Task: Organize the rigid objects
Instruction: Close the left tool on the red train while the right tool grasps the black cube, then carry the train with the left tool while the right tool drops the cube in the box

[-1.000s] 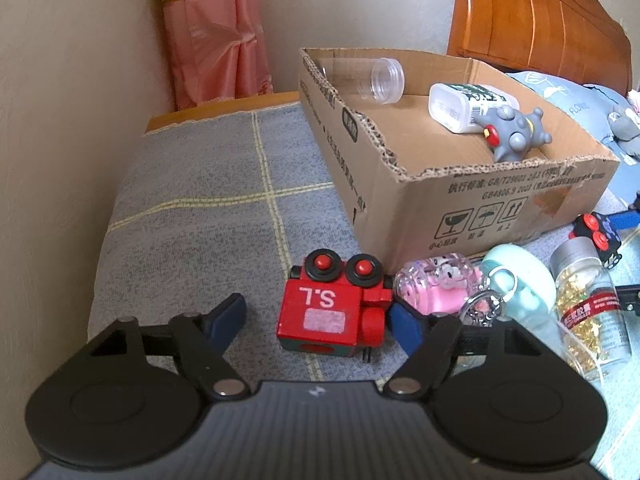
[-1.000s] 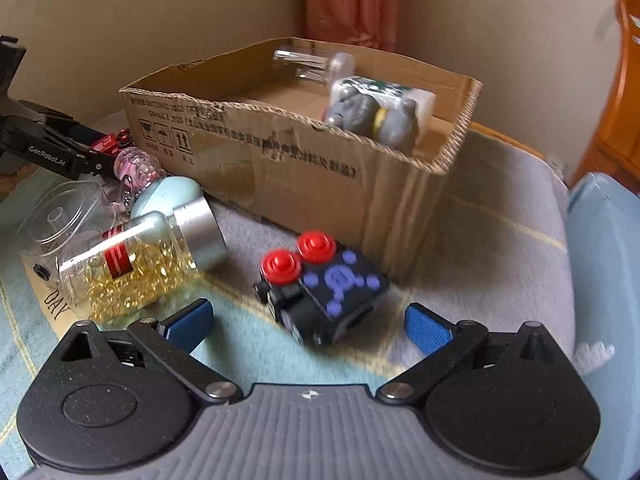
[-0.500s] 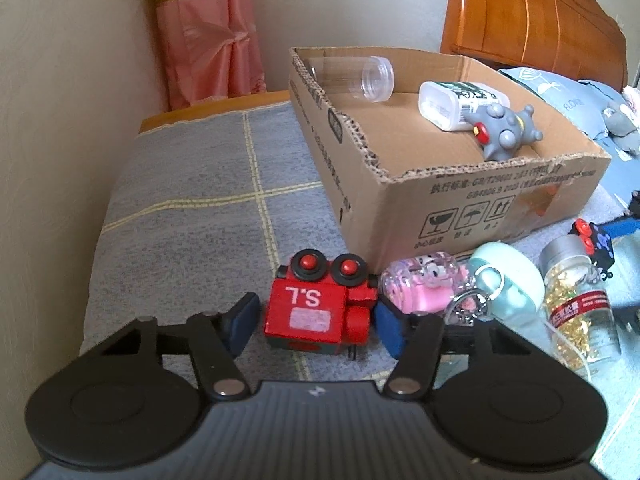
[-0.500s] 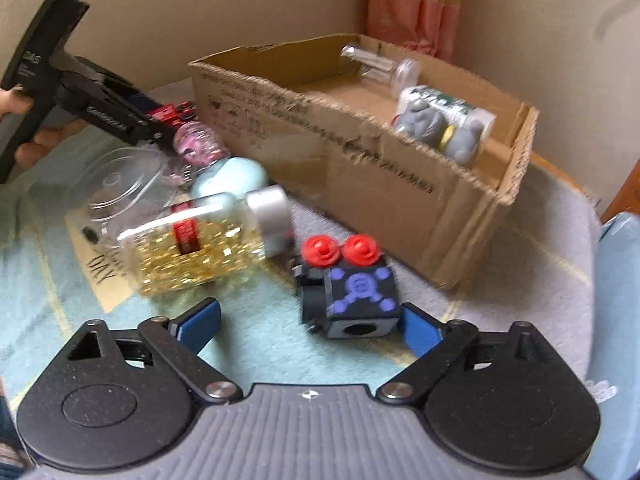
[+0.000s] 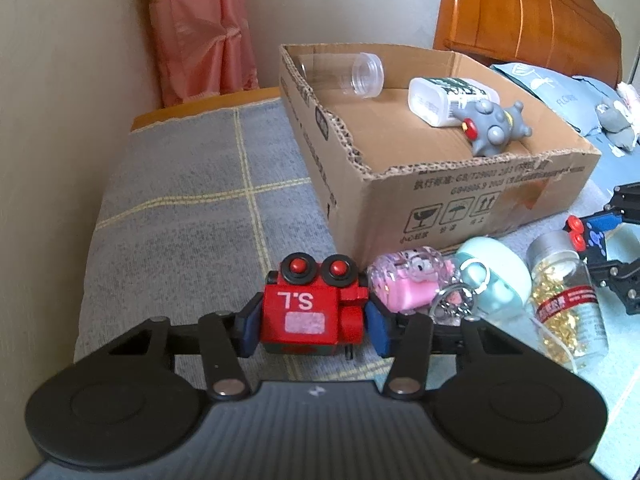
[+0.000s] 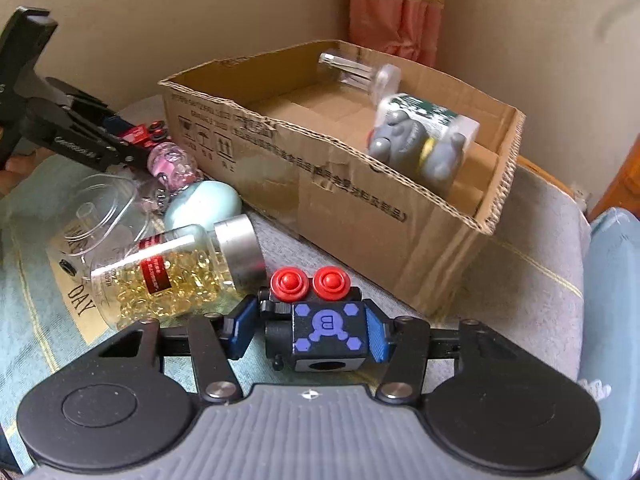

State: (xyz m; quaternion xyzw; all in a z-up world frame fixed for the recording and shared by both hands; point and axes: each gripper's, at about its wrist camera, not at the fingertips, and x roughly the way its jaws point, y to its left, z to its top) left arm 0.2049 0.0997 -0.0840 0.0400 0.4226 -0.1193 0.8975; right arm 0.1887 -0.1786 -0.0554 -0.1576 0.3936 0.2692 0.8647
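Both claws have just closed, left gripper clamping the red toy, right gripper the black toy; either could slip when lifted toward the box at one o'clock.

A bed under a grey blanket with pale yellow lines carries the lot. Ahead of the left tool stands an open cardboard box. Between its pads, on the blanket, sits a red toy block; just right of it lie a pink keychain, a mint egg-shaped case and a capsule jar on its side.
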